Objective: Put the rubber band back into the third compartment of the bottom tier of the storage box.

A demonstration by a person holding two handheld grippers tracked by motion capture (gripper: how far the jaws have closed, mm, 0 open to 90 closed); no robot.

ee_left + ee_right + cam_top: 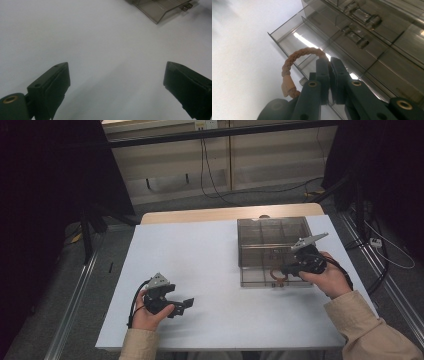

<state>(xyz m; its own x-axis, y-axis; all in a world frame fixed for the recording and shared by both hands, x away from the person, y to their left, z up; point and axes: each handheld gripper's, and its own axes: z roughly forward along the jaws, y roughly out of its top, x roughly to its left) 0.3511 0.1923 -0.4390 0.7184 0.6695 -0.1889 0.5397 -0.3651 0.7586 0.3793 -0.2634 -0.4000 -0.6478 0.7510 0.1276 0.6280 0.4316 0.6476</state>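
A clear smoky plastic compartment box (270, 232) lies open at the right of the white table; its hinged halves show in the right gripper view (387, 50). My right gripper (286, 269) hovers over the box's near half, jaws pressed together (329, 62) on a braided orange-tan loop (294, 56). The loop (277, 276) curls out to the side of the jaws, above the box's front compartments. My left gripper (183, 305) rests at the near left of the table, jaws wide apart (116, 82) with only bare tabletop between them. A corner of the box (160, 10) lies far ahead of it.
The white tabletop (200, 255) spreads between the two hands. A wooden strip (200, 215) runs along the table's far edge. Cables (385, 247) and dark stands lie on the floor to the right and left of the table.
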